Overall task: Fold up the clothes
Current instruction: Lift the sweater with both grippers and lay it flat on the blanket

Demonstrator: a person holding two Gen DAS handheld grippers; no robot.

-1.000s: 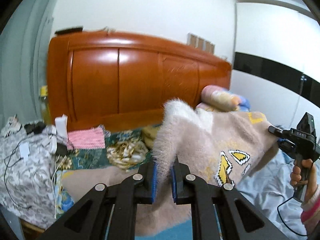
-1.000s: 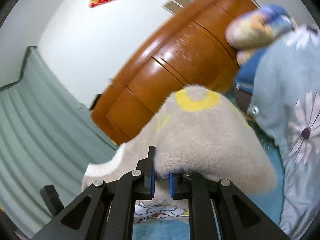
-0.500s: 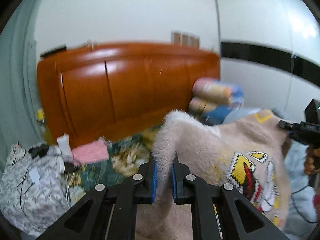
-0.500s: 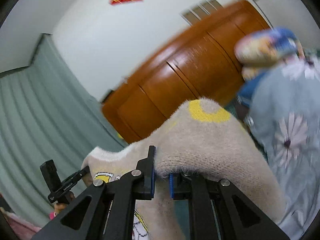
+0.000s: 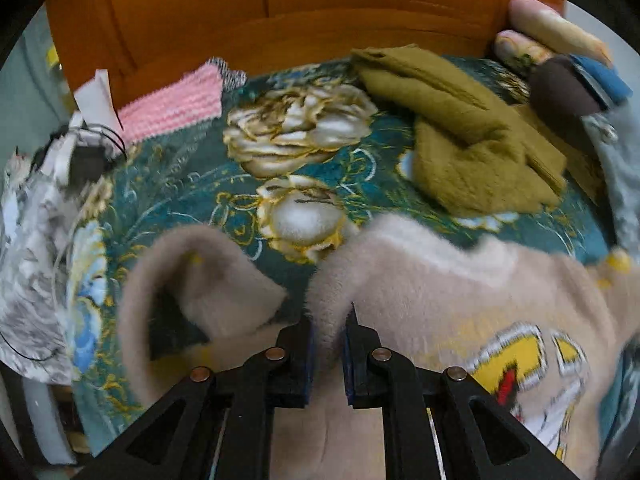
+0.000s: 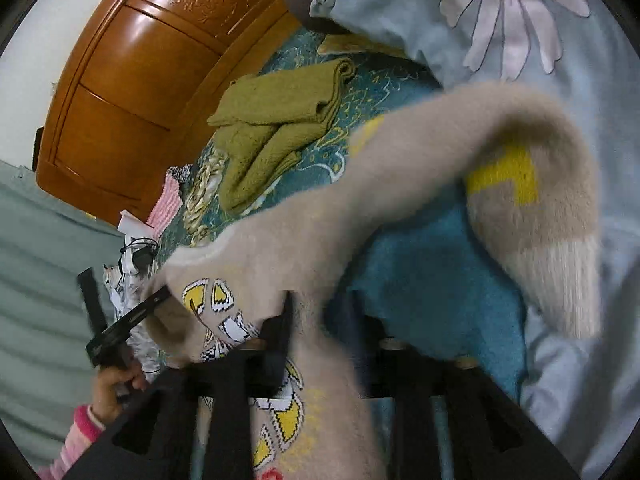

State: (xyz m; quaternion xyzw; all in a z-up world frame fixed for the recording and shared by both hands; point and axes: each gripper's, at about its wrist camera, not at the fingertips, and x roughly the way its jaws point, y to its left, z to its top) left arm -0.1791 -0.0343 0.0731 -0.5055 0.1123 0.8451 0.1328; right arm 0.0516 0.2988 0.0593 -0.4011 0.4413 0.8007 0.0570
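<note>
A fuzzy beige sweater (image 5: pixel 432 292) with a yellow, white and red pattern hangs spread between my two grippers above the bed. My left gripper (image 5: pixel 328 336) is shut on its upper edge near one shoulder; a sleeve (image 5: pixel 192 280) curls down at the left. My right gripper (image 6: pixel 316 320) is shut on the other shoulder of the sweater (image 6: pixel 320 216); its sleeve (image 6: pixel 552 208) with a yellow patch hangs at the right. The left gripper also shows in the right wrist view (image 6: pixel 124 324), held by a hand in a pink cuff.
A folded olive sweater (image 5: pixel 460 128) lies on the teal floral blanket (image 5: pixel 192 176) near the orange wooden headboard (image 5: pixel 280 4). A pink knit (image 5: pixel 172 100) and cables lie at the left. A pale blue flowered duvet (image 6: pixel 540 28) and rolled pillows (image 5: pixel 556 36) are at the right.
Both grippers have tipped downward with the sweater, lowering it toward the bed. The views now look onto the blanket instead of the wall and headboard. Both stay shut.
</note>
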